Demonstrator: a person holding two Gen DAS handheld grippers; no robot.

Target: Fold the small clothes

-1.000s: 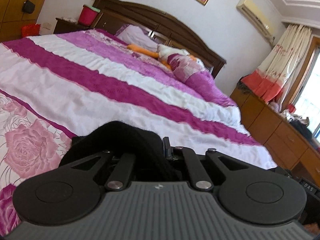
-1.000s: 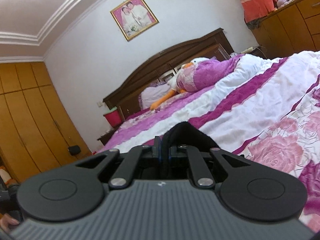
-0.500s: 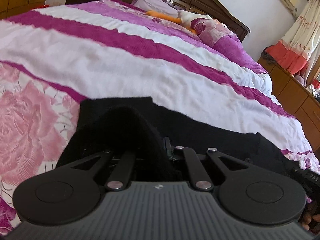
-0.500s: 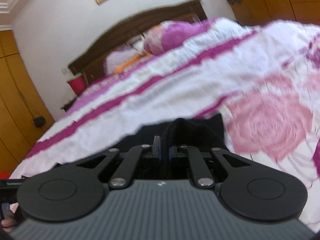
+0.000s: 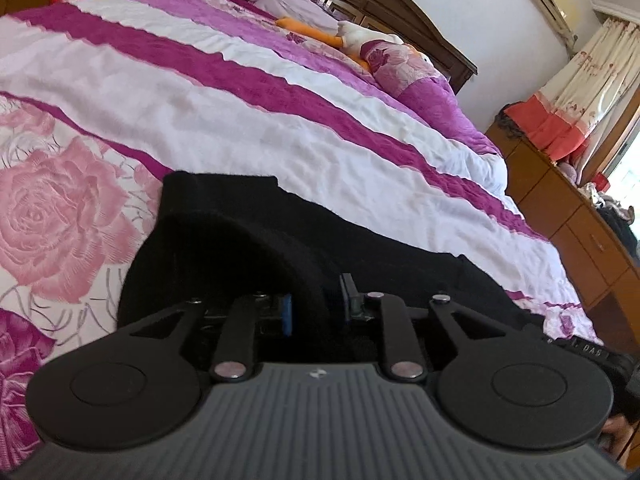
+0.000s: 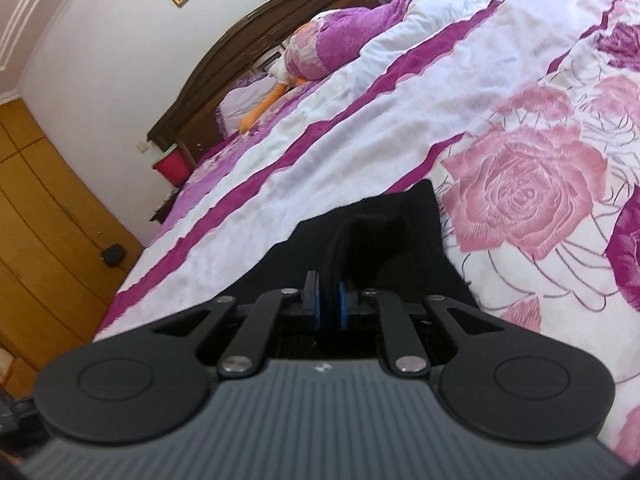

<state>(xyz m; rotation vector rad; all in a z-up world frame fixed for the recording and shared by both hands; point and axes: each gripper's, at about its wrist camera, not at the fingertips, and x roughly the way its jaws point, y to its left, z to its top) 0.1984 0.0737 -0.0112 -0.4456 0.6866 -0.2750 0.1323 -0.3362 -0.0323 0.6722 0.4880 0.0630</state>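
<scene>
A small black garment (image 5: 360, 240) lies stretched across the pink-and-white floral bed cover (image 5: 260, 136), its far edge flat on the white stripe. My left gripper (image 5: 316, 304) sits low over the garment's left end. Its jaws are opening, and a raised fold of the black cloth still stands loosely between the blue pads (image 5: 286, 314). In the right wrist view the same black garment (image 6: 400, 224) ends beside a large pink rose on the bed cover (image 6: 320, 152). My right gripper (image 6: 329, 304) is shut on a pinched ridge of that cloth.
A dark wooden headboard (image 5: 400, 4), pillows and an orange-and-white plush toy (image 5: 340, 36) lie at the far end of the bed. A wooden dresser (image 5: 580, 224) and curtain stand to the right. A wardrobe (image 6: 44, 220) and red bin (image 6: 172, 166) flank the other side.
Both grippers have come down toward the bed and tipped downward, laying the black garment out on the cover. The left jaws have parted around the cloth; the right jaws stay pinched.
</scene>
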